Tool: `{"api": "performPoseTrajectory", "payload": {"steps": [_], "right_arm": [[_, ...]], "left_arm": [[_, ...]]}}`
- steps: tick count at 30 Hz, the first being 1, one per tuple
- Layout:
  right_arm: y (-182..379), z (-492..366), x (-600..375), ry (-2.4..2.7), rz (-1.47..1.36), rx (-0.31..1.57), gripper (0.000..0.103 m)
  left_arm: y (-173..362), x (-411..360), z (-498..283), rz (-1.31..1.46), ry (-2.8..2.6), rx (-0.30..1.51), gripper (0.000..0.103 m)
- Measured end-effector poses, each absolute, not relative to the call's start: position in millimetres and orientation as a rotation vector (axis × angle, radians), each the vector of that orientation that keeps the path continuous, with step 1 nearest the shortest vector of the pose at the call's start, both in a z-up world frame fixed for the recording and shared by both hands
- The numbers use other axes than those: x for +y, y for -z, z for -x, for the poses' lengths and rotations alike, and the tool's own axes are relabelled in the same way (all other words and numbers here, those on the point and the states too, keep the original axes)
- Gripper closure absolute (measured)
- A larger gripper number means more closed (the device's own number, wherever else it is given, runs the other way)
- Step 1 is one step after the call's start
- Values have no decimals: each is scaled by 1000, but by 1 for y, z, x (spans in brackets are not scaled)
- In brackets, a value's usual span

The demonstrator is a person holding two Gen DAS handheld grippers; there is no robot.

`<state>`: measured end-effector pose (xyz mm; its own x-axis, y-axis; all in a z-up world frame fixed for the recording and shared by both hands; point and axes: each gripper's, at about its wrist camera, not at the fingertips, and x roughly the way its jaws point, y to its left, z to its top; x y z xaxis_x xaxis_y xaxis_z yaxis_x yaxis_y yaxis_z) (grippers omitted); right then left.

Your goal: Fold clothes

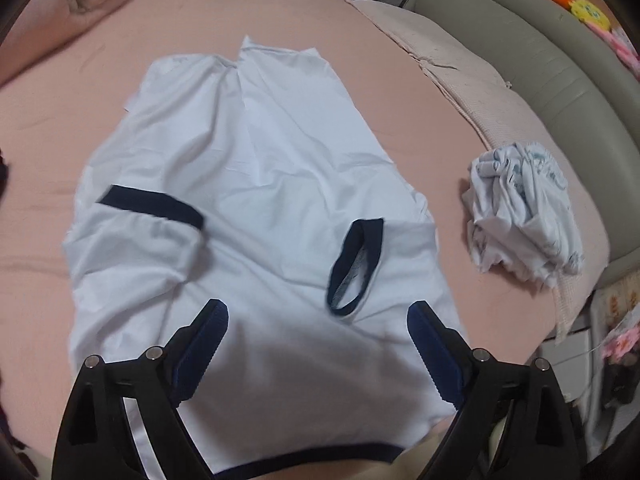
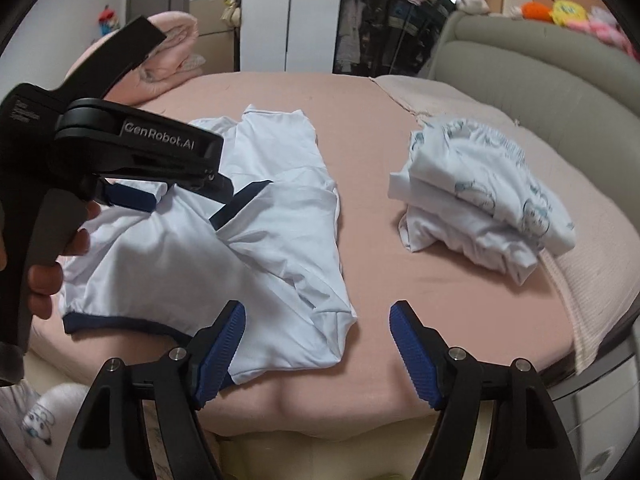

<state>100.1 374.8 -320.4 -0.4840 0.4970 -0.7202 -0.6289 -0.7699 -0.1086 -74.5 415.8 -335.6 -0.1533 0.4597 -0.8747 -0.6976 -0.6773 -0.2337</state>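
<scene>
A white shirt with navy trim (image 1: 256, 184) lies spread on the pink bed (image 1: 400, 92), both sleeves folded inward over the body; it also shows in the right wrist view (image 2: 256, 240). The left sleeve's navy cuff (image 1: 152, 204) and the right sleeve's navy cuff (image 1: 354, 264) lie on top. My left gripper (image 1: 318, 328) is open and empty, hovering above the shirt's near part. In the right wrist view the left gripper's body (image 2: 132, 148) hangs over the shirt. My right gripper (image 2: 318, 332) is open and empty above the shirt's near right corner.
A folded white printed garment (image 2: 476, 200) lies on the bed to the right, also seen in the left wrist view (image 1: 524, 220). A grey padded headboard (image 2: 540, 80) curves at the right. A rolled pink quilt (image 2: 168, 56) sits at the far left.
</scene>
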Motion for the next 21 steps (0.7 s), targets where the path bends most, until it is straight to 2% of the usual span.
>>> {"api": "performPoseTrajectory", "payload": {"steps": [4,14,19,21], "right_arm": [[315,-99,364,-2246,1034,149,29],[301,-96,333,-2252,1076,-34,29],[291,-98,325,-2226,1067,-165,29],[287,-101,325,-2236,1059,-153,29]], "left_arm": [[333,409,68,1293,-1961,361,11],[324,366,66,1269,-2048,358,11],[315,357,46,1160,-2120,537,11],[312,355,37,1123,-2119,598,11]]}}
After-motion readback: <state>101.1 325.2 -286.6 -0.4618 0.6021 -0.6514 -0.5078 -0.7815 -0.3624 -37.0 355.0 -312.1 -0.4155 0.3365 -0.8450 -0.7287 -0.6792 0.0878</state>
